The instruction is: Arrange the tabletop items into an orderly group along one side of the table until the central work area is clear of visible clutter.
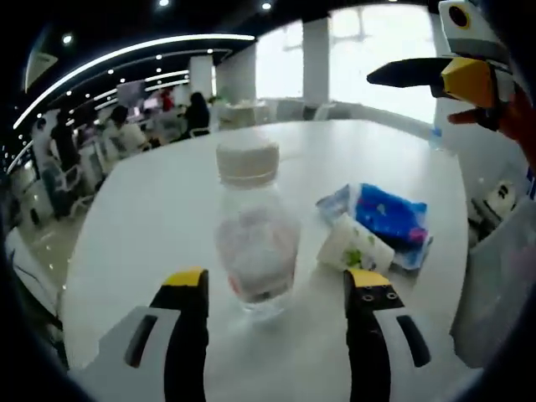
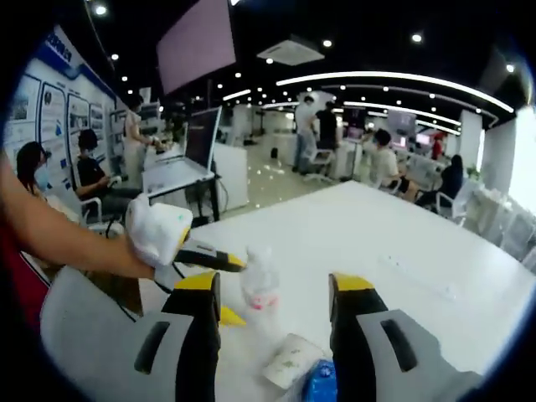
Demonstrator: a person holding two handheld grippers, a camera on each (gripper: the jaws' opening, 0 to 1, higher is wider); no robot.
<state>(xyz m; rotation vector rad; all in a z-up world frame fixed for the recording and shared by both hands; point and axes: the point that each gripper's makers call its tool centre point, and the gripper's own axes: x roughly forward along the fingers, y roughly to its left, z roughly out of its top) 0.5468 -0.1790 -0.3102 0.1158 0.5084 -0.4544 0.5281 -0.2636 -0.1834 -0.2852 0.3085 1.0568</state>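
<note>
My left claw [image 1: 275, 289] is spread, the clear bottle [image 1: 255, 234] standing upright between its tips on the tabletop [image 1: 151, 209], probably not yet touched. My right claw [image 2: 275, 289], also spread, hangs farther off; paper cup [image 1: 355, 245] and blue packet [image 1: 387, 216] lie just right of the bottle.

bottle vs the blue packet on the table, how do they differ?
The bottle stands upright; the blue packet lies flat. The bottle is clear with a pale cap; the packet is opaque blue and white. The bottle sits between the left gripper jaws, which are open; the packet lies off to the side. Both rest on the white table.
</note>
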